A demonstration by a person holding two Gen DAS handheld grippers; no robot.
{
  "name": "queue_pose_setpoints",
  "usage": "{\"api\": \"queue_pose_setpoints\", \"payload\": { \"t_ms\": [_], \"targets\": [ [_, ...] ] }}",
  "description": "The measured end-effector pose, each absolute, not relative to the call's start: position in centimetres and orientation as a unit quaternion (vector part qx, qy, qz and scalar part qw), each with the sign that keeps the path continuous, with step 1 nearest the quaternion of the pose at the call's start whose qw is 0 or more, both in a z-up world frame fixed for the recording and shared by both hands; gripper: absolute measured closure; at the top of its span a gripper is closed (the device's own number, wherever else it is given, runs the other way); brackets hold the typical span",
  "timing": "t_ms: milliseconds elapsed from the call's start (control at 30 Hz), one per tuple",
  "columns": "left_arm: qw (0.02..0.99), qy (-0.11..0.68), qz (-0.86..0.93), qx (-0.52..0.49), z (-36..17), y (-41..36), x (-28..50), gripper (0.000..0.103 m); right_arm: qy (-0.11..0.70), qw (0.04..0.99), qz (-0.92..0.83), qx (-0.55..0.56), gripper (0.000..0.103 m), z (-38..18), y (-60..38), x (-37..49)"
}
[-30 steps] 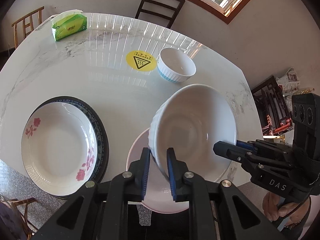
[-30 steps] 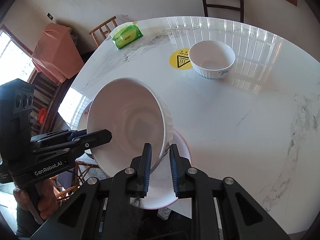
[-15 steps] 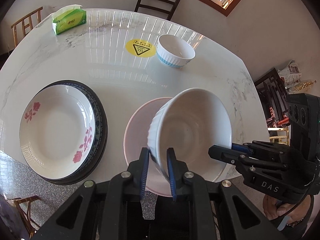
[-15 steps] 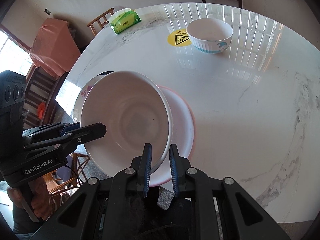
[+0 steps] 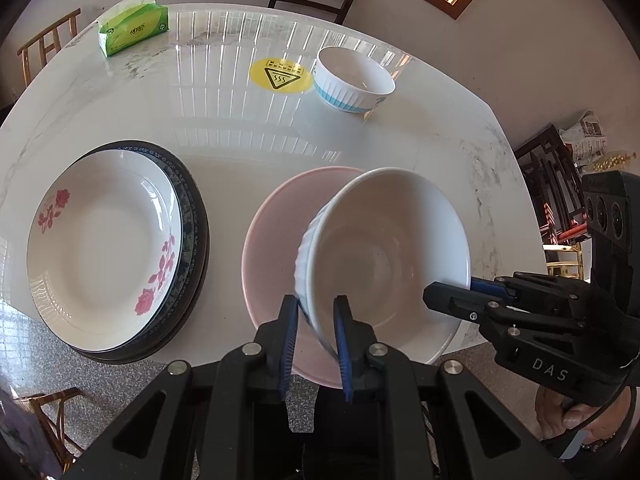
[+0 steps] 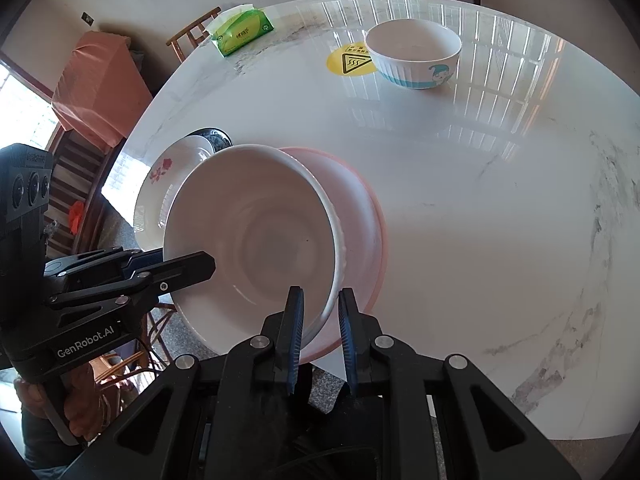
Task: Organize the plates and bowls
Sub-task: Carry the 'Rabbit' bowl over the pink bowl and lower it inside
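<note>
A large white ribbed bowl hangs over a pink plate near the table's front edge. My left gripper is shut on the bowl's left rim. My right gripper is shut on its opposite rim; the bowl and pink plate also show in the right wrist view. A white plate with red flowers lies on a dark blue-rimmed plate at the left. A small white bowl with blue trim stands at the back.
A green tissue pack lies at the far left of the white marble table. A yellow warning sticker is beside the small bowl. Chairs stand around the table.
Both grippers have carried the large bowl forward over the pink plate and lowered it closer to the plate. Both stay shut on its rim.
</note>
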State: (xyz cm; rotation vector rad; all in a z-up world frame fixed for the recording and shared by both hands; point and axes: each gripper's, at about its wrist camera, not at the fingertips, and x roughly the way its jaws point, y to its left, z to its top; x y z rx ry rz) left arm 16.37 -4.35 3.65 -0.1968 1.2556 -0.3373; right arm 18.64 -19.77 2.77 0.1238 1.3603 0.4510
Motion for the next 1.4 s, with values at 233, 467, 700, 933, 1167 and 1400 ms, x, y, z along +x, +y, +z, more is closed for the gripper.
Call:
{"api": "queue_pose_setpoints", "payload": {
  "t_ms": [233, 467, 700, 933, 1167, 1400],
  "targets": [
    [0.789, 0.588, -0.155, -0.089, 3.1, -4.6, 16.5, 0.086, 0.626, 0.751, 0.205, 0.055, 0.085, 2.4, -19.5, 18.7],
    [0.787, 0.593, -0.152, -0.081, 2.6, -4.9, 16.5, 0.086, 0.627, 0.750, 0.204, 0.052, 0.085, 2.1, -19.3, 18.7],
    [0.788, 0.592, -0.150, -0.076, 2.3, -5.0, 16.5, 0.086, 0.631, 0.748, 0.202, 0.050, 0.085, 1.8, -19.1, 18.7],
    [0.794, 0.586, -0.148, -0.068, 2.3, -5.1, 16.3, 0.086, 0.633, 0.746, 0.200, 0.046, 0.085, 1.6, -18.9, 18.8],
    [0.802, 0.577, -0.146, -0.054, 2.4, -5.3, 16.0, 0.085, 0.633, 0.747, 0.199, 0.045, 0.085, 1.5, -18.9, 18.8],
    [0.810, 0.567, -0.144, -0.044, 2.3, -5.5, 15.8, 0.085, 0.631, 0.749, 0.199, 0.045, 0.085, 1.5, -18.9, 18.8]
  ]
}}
